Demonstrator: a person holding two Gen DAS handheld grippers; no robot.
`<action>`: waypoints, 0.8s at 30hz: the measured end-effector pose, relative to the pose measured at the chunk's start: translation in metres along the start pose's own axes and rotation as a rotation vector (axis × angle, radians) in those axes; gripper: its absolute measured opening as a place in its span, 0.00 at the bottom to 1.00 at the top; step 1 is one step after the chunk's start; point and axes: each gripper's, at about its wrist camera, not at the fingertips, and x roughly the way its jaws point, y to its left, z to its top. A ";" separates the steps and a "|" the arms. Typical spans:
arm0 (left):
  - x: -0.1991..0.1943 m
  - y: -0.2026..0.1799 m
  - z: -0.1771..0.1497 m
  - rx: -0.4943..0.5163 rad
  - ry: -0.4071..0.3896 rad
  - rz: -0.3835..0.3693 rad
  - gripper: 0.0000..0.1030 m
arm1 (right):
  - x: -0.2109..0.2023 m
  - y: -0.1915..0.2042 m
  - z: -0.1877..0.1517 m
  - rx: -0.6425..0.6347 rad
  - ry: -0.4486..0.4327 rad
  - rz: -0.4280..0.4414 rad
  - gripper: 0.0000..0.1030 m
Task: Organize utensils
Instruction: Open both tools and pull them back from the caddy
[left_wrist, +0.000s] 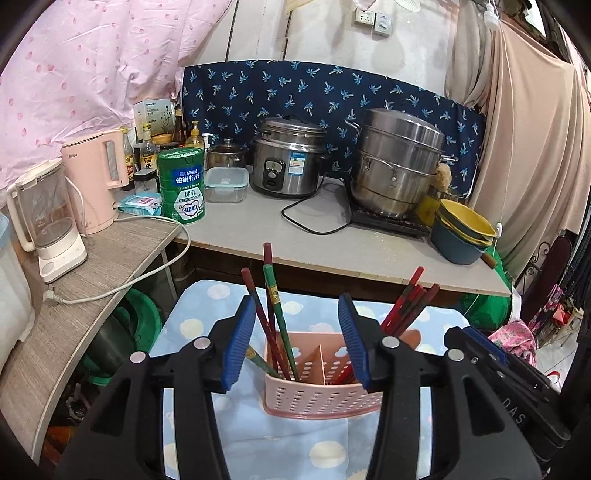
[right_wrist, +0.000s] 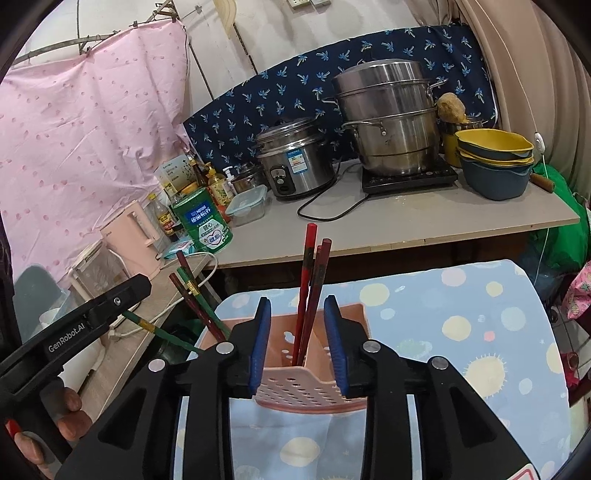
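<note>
A pink perforated utensil holder (left_wrist: 317, 395) with a divider stands on a blue dotted cloth (left_wrist: 258, 435). Red and green chopsticks (left_wrist: 275, 314) lean in its left compartment, red ones (left_wrist: 406, 310) in its right. My left gripper (left_wrist: 297, 339) is open and empty, jaws either side above the holder's left half. In the right wrist view the holder (right_wrist: 295, 387) sits between the open, empty jaws of my right gripper (right_wrist: 297, 343), with red chopsticks (right_wrist: 310, 291) standing between them. The left gripper's body (right_wrist: 85, 321) shows at the left, beside the leaning green and red chopsticks (right_wrist: 192, 302).
A counter (left_wrist: 332, 243) behind holds a rice cooker (left_wrist: 288, 158), a steel steamer pot (left_wrist: 399, 166) on an induction plate, stacked yellow and blue basins (left_wrist: 461, 229), a green tin (left_wrist: 183, 184) and bottles. Two kettles (left_wrist: 96, 177) stand on the left shelf.
</note>
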 end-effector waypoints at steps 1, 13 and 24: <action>-0.001 -0.001 -0.002 0.004 0.001 0.004 0.46 | -0.002 0.000 -0.002 -0.002 0.002 -0.001 0.32; -0.027 -0.016 -0.041 0.087 0.044 0.069 0.66 | -0.039 0.015 -0.041 -0.091 0.019 -0.063 0.51; -0.055 -0.022 -0.077 0.135 0.062 0.115 0.79 | -0.072 0.024 -0.074 -0.162 0.027 -0.143 0.62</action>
